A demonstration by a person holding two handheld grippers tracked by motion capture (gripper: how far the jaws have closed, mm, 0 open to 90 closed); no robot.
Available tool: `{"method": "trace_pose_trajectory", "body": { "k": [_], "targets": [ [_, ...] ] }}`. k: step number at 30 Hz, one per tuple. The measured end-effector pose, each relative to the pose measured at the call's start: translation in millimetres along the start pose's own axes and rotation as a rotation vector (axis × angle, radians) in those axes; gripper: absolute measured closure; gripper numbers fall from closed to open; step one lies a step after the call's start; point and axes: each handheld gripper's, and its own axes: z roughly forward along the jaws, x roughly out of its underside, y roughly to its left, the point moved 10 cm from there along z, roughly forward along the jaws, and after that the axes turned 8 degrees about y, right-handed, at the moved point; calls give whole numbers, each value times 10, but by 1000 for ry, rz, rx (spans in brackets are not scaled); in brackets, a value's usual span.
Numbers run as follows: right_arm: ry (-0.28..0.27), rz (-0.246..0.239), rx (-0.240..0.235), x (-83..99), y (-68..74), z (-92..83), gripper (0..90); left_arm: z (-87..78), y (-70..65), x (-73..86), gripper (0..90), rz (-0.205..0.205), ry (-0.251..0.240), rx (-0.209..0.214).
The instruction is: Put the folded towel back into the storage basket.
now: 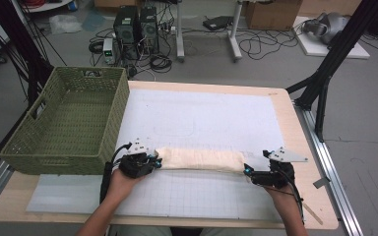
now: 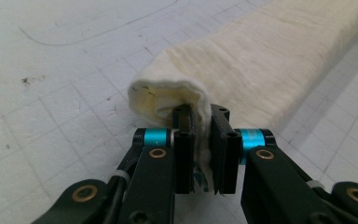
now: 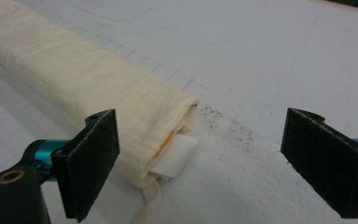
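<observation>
A cream cloth (image 1: 199,160), rolled into a long bundle, lies across the white grid mat (image 1: 202,118) near the table's front. My left gripper (image 1: 155,161) is at its left end, and in the left gripper view the gripper (image 2: 204,116) is shut on a fold of the cloth (image 2: 270,60), which bunches up between the pads. My right gripper (image 1: 247,170) is at the right end. In the right gripper view the gripper (image 3: 200,126) stands wide open. The cloth's end (image 3: 74,79) lies between the jaws, close to the left pad (image 3: 95,158). A white label (image 3: 175,156) sticks out of that end.
A green woven basket (image 1: 54,162) stands on the table's left side, close behind my left hand. Dark specks mark the mat (image 3: 233,126) by the cloth's right end. The wooden table edge (image 1: 305,142) runs down the right side.
</observation>
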Motion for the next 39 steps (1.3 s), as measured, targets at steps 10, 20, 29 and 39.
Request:
{"method": "trace_pose_trajectory", "body": {
  "k": [10,20,29,39],
  "targets": [
    [62,24,-31,38,71,193,114,-50,17,-50,810,-8,-44,0],
    [110,-13,-75,89,181,293,312,-42,18,-44,810,-15,-43,3],
    [149,13,-156,146,280,355,477,-33,21,-30,811,-7,-32,-2],
    [165,54,-224,145,374,340,776,-28,26,-26,811,-6,-28,-4]
  ]
}}
